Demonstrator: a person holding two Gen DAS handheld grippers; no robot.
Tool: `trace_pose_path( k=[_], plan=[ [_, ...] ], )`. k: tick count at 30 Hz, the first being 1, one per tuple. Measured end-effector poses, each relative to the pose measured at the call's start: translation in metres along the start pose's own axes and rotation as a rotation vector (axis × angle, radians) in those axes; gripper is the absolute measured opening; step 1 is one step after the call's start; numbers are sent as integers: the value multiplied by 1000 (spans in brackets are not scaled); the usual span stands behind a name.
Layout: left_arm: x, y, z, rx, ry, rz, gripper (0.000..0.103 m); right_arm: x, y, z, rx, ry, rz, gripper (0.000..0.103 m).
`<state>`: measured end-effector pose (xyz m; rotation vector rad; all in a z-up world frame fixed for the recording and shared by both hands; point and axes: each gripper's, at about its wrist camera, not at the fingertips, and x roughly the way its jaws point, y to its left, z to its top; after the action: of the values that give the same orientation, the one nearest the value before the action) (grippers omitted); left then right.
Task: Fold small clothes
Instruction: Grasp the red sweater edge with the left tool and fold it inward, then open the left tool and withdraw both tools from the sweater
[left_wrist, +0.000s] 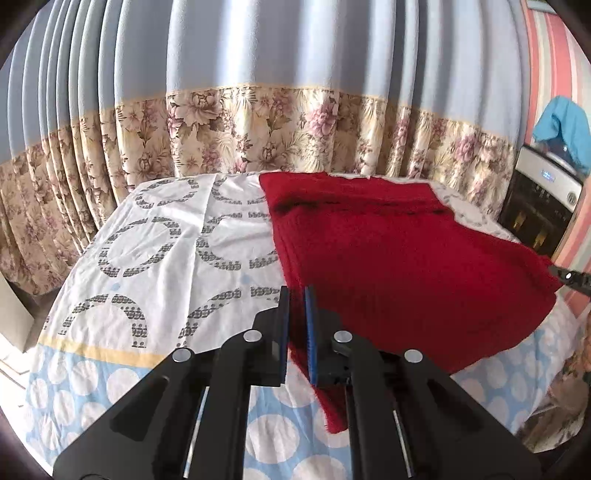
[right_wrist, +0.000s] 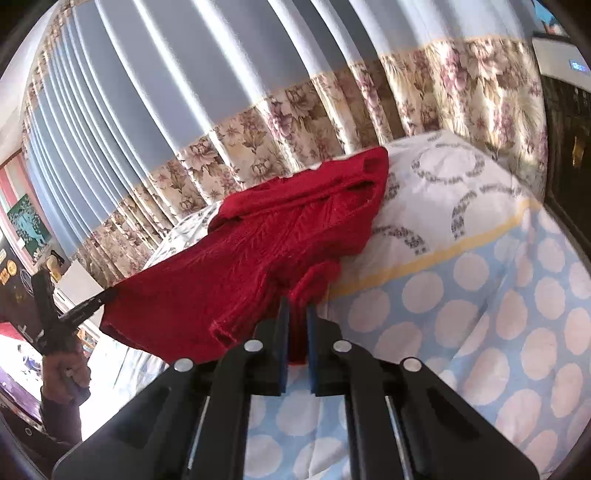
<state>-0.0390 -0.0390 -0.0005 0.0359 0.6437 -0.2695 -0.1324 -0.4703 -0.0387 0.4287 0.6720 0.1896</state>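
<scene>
While both grippers hang over the bed, readings per item:

left gripper (left_wrist: 296, 291): jaws nearly together, clamped on the near left edge of the red knit garment (left_wrist: 399, 258); blue pads (left_wrist: 309, 332) either side of the fabric.

right gripper (right_wrist: 297, 306): jaws nearly together, pinching a bunched corner of the same garment (right_wrist: 266, 251); red cloth visible in the slot between the pads.

garment: red knit, spread across the far right part of the bed in the left wrist view, near edge lifted off the sheet and stretched between the two grippers; far end lying on the bed by the curtain. Type of garment: cannot tell.

cross-view: right gripper tip (left_wrist: 569, 276) seen at the garment's right corner; left gripper (right_wrist: 88, 306) and the person's left hand (right_wrist: 64, 369) seen at the garment's left corner.

bedsheet (left_wrist: 147, 266): white with grey ring print, yellow stripe, then light blue with white dots nearer the cameras.

curtain (left_wrist: 258, 92): blue pleats, floral band below, directly behind the bed.

dark appliance (left_wrist: 539, 206): right of the bed, blue cloth (left_wrist: 565, 125) draped on top.
</scene>
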Motion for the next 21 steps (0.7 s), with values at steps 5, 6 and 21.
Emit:
trace_pose_path(
  k=[5, 6, 21],
  plan=[
    [7, 11, -18, -6, 28, 71, 2, -9, -20, -16, 39, 35, -92, 7],
    [9, 15, -20, -7, 39, 79, 2, -8, -24, -20, 30, 54, -145, 7],
    [28, -22, -57, 57, 137, -24, 69, 30, -12, -36, -129, 163, -162, 54]
  ],
)
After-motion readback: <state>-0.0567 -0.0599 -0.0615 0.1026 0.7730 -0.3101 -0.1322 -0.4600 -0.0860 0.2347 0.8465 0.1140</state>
